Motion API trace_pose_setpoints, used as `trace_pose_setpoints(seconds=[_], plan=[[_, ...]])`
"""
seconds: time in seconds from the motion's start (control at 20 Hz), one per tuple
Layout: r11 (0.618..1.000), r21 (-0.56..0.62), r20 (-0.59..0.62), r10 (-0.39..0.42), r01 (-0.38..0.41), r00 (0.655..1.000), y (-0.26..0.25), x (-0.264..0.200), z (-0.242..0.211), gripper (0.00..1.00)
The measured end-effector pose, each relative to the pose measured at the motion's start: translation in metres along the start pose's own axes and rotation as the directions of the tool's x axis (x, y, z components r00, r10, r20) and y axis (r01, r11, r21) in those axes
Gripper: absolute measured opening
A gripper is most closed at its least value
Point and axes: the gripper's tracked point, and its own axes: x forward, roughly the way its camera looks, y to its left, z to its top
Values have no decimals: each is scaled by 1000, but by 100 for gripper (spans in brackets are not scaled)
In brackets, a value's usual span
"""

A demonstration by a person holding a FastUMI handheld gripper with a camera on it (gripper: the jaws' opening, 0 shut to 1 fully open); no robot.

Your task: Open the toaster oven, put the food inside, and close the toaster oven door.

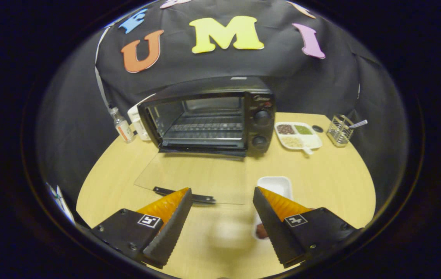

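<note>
The gripper [222,211] hangs over the round pale wooden table [332,182] with its two fingers spread wide apart and nothing held between them; bare tabletop shows in the gap. The white rectangular foam tray [276,185] lies on the table just beside the right finger and partly under it, so its near half is covered; a small dark reddish piece of food [261,231] peeks out at the tray's near end against the finger's inner edge, too hidden to tell what it is. Beyond the fingers stands the black toaster oven [220,118], its clear glass door [195,176] folded down flat onto the table, the door's dark handle [201,198] just ahead of the left fingertip and partly behind it; the wire rack inside is visible, the rear of the cavity dim. Right of the oven sits a white divided dish [298,135] of grains and a wire mesh holder [339,131]; left of it a small clear bottle [122,126] and a white object half hidden by the oven.
</note>
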Motion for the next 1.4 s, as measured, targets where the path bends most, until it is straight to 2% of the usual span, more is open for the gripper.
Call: trace_pose_setpoints(seconds=[0.3, 0.4, 0.5, 0.65, 0.7, 0.75, 0.85, 0.9, 1.15, 1.4], plan=[[999, 47, -39, -1, 3, 999, -110, -23, -12, 100], [993, 100, -96, 78, -68, 992, -125, -22, -28, 100], [974, 173, -172, 174, -144, 970, -132, -19, -49, 99], [922, 280, -209, 329, -266, 921, -127, -13, -61, 94], [902, 315, -213, 370, -295, 904, -126, -11, -63, 83], [872, 362, -217, 423, -330, 880, -120, -10, -63, 81], [806, 465, -221, 506, -366, 833, -111, -8, -62, 65], [789, 496, -235, 524, -362, 819, -110, -6, -65, 57], [768, 523, -261, 557, -369, 788, -117, 0, -67, 21], [781, 491, -226, 542, -386, 809, -122, -8, -48, 16]])
